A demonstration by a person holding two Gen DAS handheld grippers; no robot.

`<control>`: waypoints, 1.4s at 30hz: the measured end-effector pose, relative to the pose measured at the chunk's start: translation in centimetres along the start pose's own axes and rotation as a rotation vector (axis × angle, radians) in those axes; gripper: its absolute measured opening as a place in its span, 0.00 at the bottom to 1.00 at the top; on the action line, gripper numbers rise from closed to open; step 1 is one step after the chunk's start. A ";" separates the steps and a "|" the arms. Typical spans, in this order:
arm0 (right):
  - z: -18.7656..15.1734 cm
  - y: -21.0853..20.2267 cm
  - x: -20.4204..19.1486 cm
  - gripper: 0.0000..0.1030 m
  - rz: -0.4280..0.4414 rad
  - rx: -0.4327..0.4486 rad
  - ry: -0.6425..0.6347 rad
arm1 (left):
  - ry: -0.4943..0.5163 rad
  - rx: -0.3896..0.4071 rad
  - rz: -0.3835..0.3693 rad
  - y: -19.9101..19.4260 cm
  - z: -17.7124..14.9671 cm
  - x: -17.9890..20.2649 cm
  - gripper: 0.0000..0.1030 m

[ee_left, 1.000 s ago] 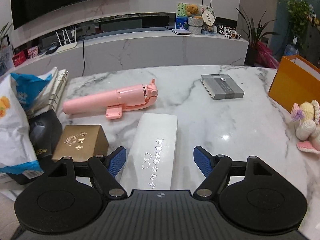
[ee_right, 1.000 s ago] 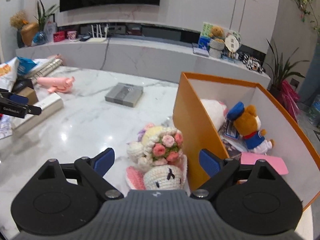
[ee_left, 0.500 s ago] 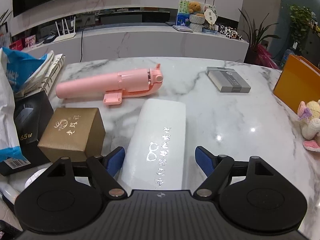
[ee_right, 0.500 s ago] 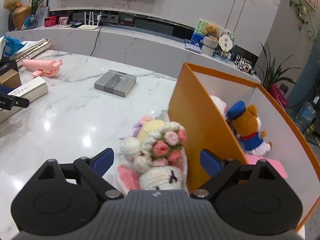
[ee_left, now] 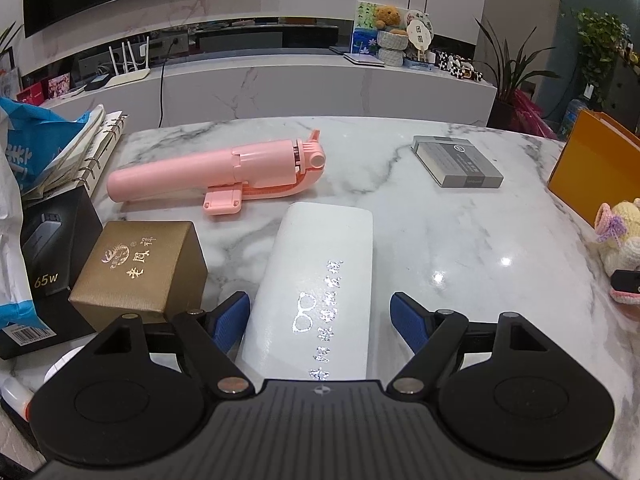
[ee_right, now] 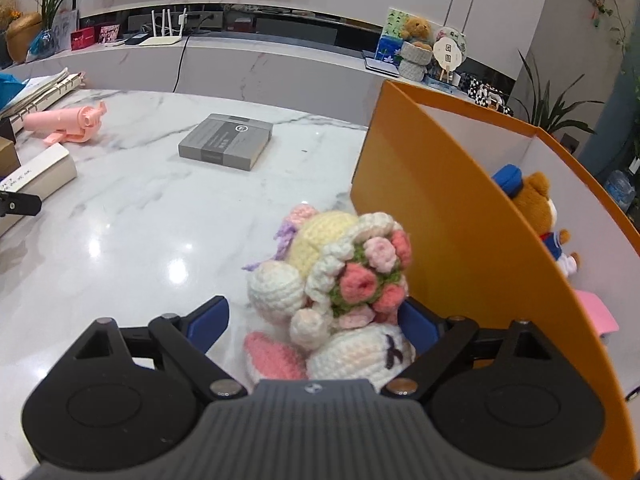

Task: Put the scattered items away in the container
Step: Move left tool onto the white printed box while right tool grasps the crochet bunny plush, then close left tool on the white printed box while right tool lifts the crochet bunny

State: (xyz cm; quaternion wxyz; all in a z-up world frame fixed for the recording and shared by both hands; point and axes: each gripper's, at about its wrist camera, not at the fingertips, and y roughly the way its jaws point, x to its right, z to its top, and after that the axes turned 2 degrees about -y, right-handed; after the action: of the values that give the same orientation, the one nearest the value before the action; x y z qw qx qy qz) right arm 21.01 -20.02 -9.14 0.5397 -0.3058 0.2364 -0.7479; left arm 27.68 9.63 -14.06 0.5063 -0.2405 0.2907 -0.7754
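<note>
A white glasses case (ee_left: 320, 280) lies on the marble table (ee_left: 460, 248), between the fingers of my left gripper (ee_left: 320, 320). That gripper is open and neither pad presses the case. In the right wrist view a crocheted doll with a flower bouquet (ee_right: 340, 264) lies beside the orange box (ee_right: 440, 208). My right gripper (ee_right: 312, 324) straddles the doll and its jaws are closing. The right pad is against the doll's side and the left pad stands clear of it. A plush bear (ee_right: 536, 204) and a pink item (ee_right: 596, 312) lie inside the box.
A pink selfie stick (ee_left: 224, 168), a gold box (ee_left: 144, 268), a black box (ee_left: 52, 248) and a grey box (ee_left: 458, 162) lie on the table. A snack bag (ee_left: 16, 184) and a ring binder (ee_left: 92, 140) crowd the left edge.
My right gripper has come down and forward over the doll, which now fills the gap between its fingers. The left gripper has edged slightly closer over the white case.
</note>
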 end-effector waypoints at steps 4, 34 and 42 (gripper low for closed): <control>0.1 0.7 -0.3 0.88 0.010 -0.005 -0.003 | 0.009 0.004 0.006 0.1 0.0 0.1 0.85; -0.5 -2.2 -0.6 0.61 0.141 0.003 0.004 | -0.013 0.020 0.024 -1.0 0.2 -0.3 0.70; -0.1 -3.9 -0.4 0.61 0.160 0.027 0.006 | -0.021 0.041 0.011 -2.5 0.5 -0.1 0.70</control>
State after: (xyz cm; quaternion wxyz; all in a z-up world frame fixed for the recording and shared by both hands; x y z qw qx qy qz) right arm 18.44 -18.45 -6.63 0.6010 -0.2763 0.2518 -0.7065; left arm 26.44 10.43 -11.91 0.5186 -0.2365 0.2708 -0.7758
